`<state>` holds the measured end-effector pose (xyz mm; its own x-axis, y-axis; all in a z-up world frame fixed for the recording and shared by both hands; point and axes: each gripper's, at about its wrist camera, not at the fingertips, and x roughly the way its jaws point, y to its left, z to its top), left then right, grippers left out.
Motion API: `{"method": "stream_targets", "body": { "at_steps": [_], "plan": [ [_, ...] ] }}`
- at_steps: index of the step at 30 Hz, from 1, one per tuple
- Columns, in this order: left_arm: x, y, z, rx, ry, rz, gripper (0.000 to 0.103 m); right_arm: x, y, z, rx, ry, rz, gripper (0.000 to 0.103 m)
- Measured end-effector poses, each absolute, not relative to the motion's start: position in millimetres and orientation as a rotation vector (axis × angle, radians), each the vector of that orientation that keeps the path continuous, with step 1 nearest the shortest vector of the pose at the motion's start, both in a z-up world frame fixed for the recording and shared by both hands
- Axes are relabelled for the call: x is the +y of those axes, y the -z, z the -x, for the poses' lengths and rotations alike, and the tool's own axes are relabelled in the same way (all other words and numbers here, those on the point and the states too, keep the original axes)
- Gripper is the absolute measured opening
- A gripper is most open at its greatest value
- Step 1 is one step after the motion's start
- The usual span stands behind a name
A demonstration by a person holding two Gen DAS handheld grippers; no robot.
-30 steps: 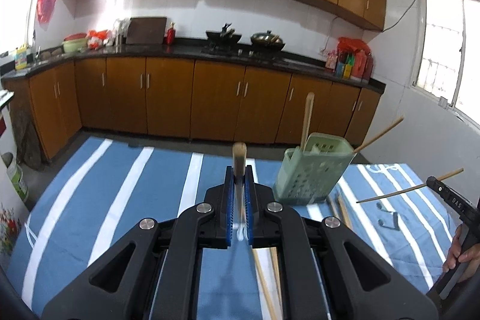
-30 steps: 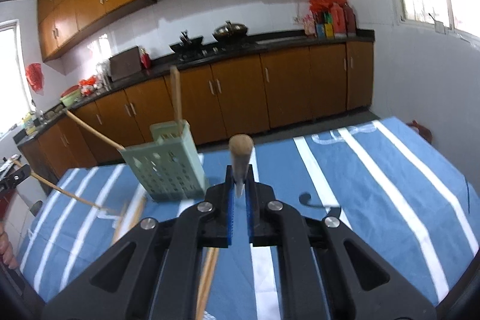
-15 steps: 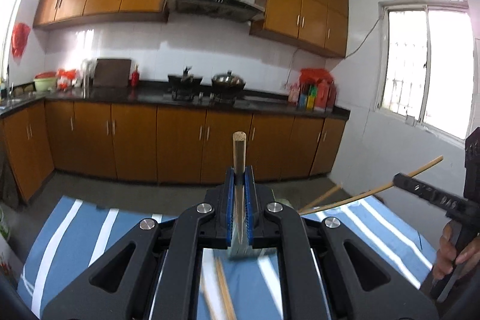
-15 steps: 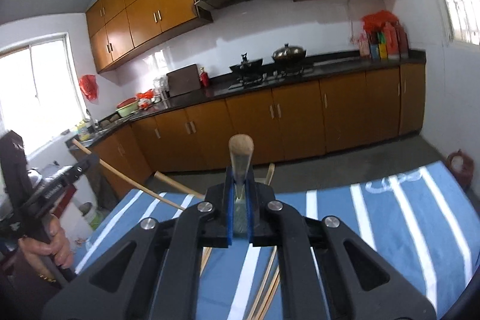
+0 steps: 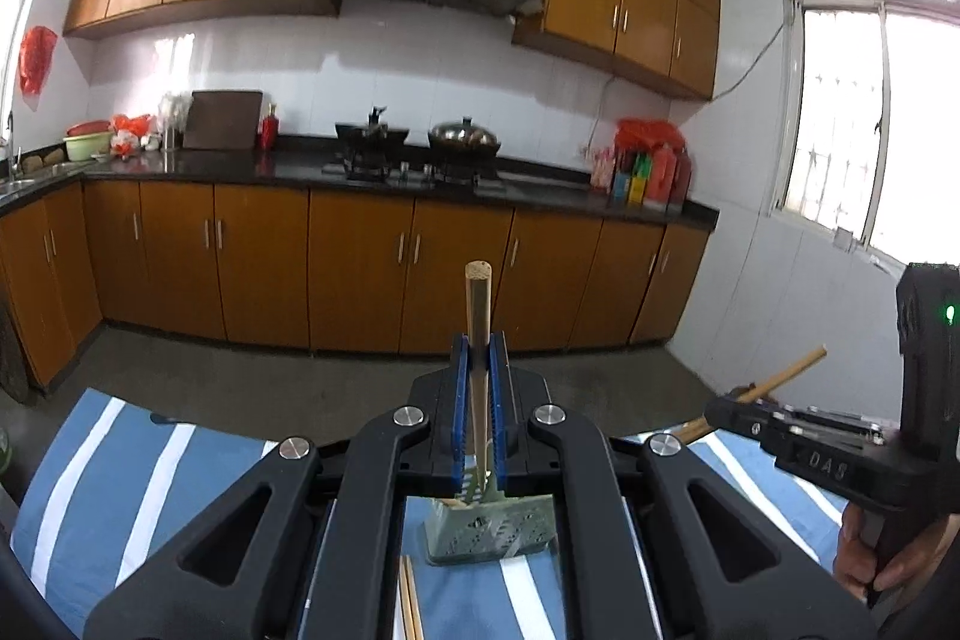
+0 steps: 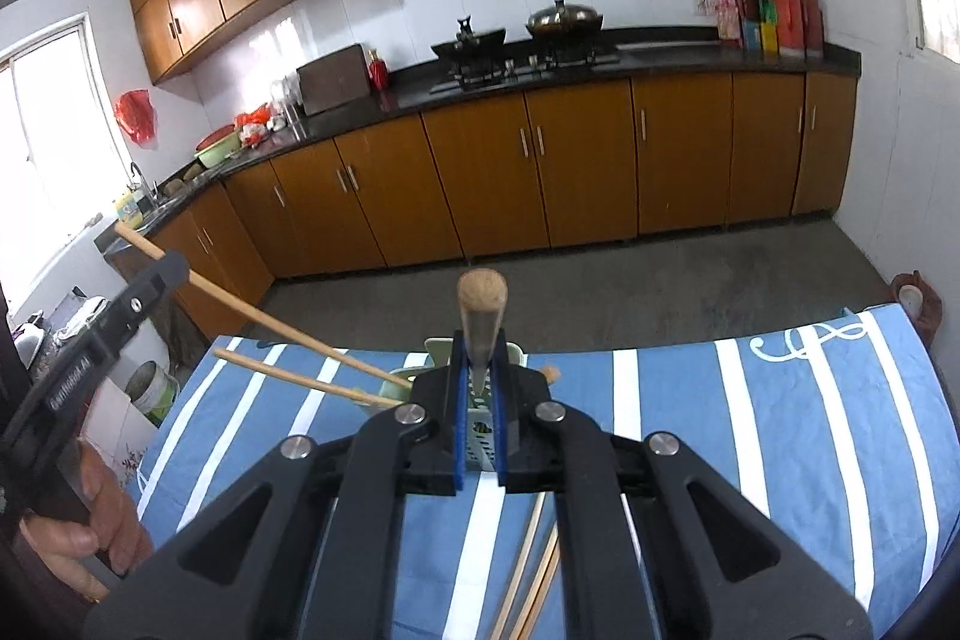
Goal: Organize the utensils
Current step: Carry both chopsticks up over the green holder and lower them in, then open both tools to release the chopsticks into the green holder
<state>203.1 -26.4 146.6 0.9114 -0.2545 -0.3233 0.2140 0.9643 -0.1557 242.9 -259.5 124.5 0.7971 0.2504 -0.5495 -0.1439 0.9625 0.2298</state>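
My left gripper (image 5: 478,370) is shut on a wooden chopstick (image 5: 478,304) that points up and away; its lower end reaches toward the green perforated utensil holder (image 5: 489,529) on the blue striped tablecloth. My right gripper (image 6: 480,388) is shut on a wooden-handled utensil (image 6: 482,316) held above the same holder (image 6: 480,430). In the right wrist view the left gripper (image 6: 150,280) shows at the left with its chopstick (image 6: 264,319) slanting down to the holder, and another chopstick (image 6: 300,379) leans out of the holder. The right gripper (image 5: 729,409) shows at the left wrist view's right edge.
Loose chopsticks (image 5: 410,604) lie on the tablecloth (image 5: 150,484) in front of the holder, also seen in the right wrist view (image 6: 528,580). Kitchen cabinets (image 5: 360,256) and a dark counter with a stove stand beyond the table's far edge.
Both grippers have risen and come in over the holder, which now sits right under the fingers. Each still holds its utensil, now tipped toward the holder.
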Motion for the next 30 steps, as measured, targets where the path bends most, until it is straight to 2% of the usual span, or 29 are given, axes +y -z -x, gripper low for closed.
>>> {"method": "stream_targets", "body": {
  "at_steps": [5, 14, 18, 25, 30],
  "plan": [
    [-27.4, -130.0, -213.8, 0.403, 0.246, 0.114, 0.007, -258.0, -114.8, -259.6, 0.652, -0.215, -0.204, 0.009],
    [-21.0, -125.9, -213.6, 0.413, 0.231, 0.121, 0.011, -259.8, -114.5, -256.5, 0.627, -0.195, -0.212, 0.017],
    [-17.0, -132.2, -206.5, 0.391, 0.22, 0.131, 0.021, -263.1, -122.4, -242.1, 0.587, -0.181, -0.207, 0.018],
    [-2.2, -145.1, -179.5, 0.346, 0.215, 0.158, 0.021, -278.2, -124.9, -195.2, 0.507, -0.128, -0.191, 0.022],
    [15.8, -128.0, -148.3, 0.357, 0.19, 0.132, 0.022, -292.3, -91.5, -159.3, 0.524, -0.055, -0.177, 0.025]
  ]
}}
